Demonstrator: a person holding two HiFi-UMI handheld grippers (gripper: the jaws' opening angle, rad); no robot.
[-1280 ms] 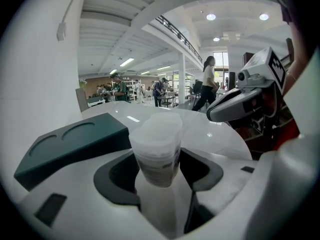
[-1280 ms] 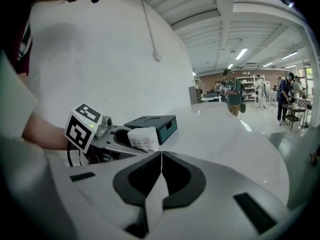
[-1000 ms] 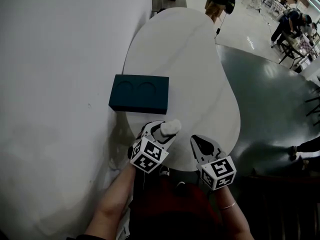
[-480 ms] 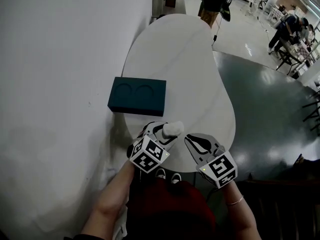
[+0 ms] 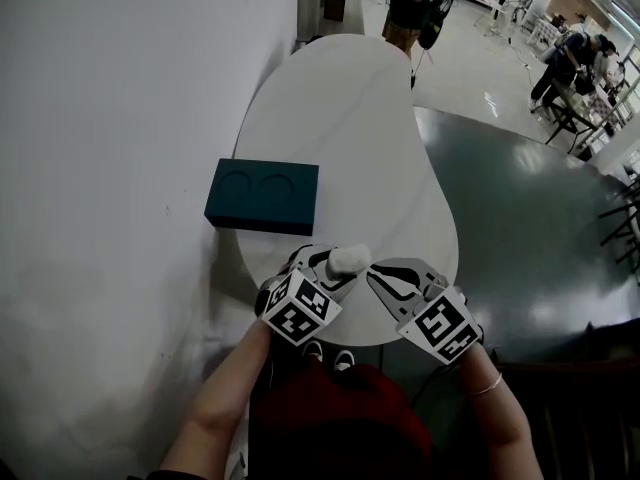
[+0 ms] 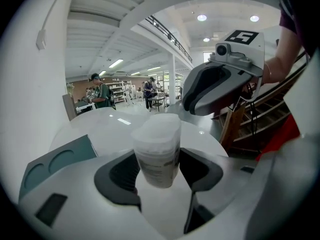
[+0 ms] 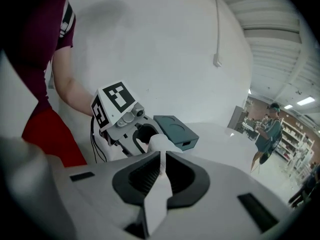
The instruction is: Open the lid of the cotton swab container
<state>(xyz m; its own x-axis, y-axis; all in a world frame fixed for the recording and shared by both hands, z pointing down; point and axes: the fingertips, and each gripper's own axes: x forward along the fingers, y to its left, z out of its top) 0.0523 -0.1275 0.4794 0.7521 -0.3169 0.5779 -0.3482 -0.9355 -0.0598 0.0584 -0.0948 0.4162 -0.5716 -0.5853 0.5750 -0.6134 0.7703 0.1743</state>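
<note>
The cotton swab container [image 5: 346, 259] is a small translucent tub with a white lid, held up over the near edge of the white table [image 5: 350, 118]. My left gripper [image 5: 333, 267] is shut on its body; in the left gripper view the container [image 6: 157, 149] stands upright between the two dark pads [image 6: 124, 173]. My right gripper [image 5: 376, 276] is shut, its tips just right of the lid, and I cannot tell whether they touch. In the right gripper view the jaws [image 7: 161, 170] show only a thin slit, with the lid [image 7: 161, 142] just beyond them.
A dark teal box [image 5: 262, 197] with two round hollows lies on the table against the white wall [image 5: 120, 168]. The table's curved edge drops to a dark glossy floor [image 5: 530, 228] on the right. People stand far off at the back.
My right gripper has moved left, closing the gap to the container's lid. The left gripper has kept the container in nearly the same place.
</note>
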